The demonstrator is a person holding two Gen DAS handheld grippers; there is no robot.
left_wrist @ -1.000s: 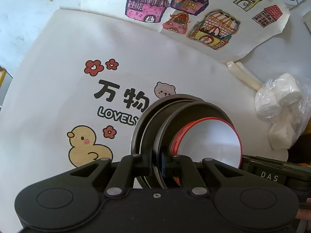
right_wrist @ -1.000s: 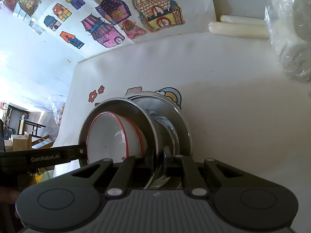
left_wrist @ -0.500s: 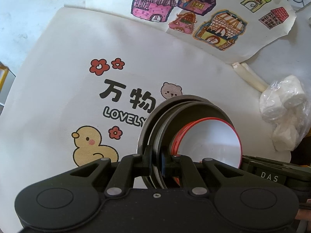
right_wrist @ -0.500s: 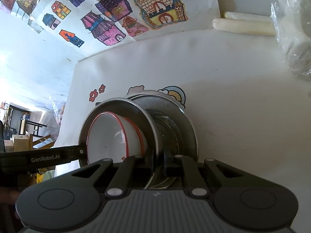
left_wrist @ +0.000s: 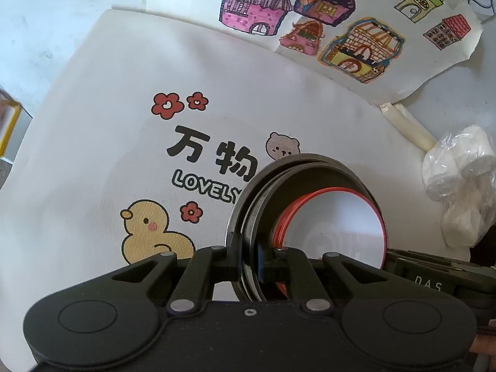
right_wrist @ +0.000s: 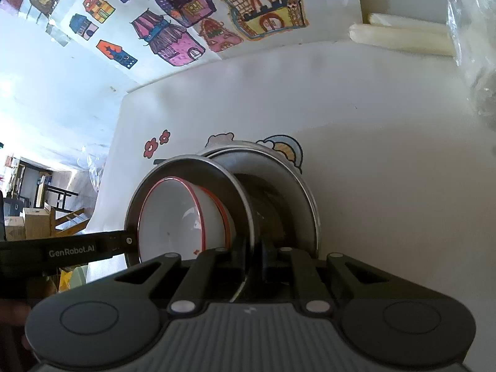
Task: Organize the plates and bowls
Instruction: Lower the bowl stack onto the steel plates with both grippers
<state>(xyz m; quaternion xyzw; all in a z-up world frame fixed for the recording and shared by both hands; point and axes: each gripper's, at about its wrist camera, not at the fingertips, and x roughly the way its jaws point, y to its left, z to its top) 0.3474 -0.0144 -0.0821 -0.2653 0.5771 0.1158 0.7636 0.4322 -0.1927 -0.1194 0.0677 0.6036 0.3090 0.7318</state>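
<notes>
A: Why two grips? Left gripper (left_wrist: 249, 266) and right gripper (right_wrist: 255, 259) both clamp the metal plate (left_wrist: 245, 248) rim.

B: Steadies the stack; red-rimmed bowls (right_wrist: 183, 214) nested at the left gripper's two o'clock, above the printed mat (left_wrist: 93, 155).

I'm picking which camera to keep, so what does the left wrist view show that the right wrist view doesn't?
Only the left wrist view shows the yellow duck print and the black lettering on the white mat.

Only the right wrist view shows the room beyond the table's edge, with cardboard boxes.

Both show the stacked metal plates holding red-rimmed white bowls, each gripper shut on a plate rim, and the coloured house drawings.
</notes>
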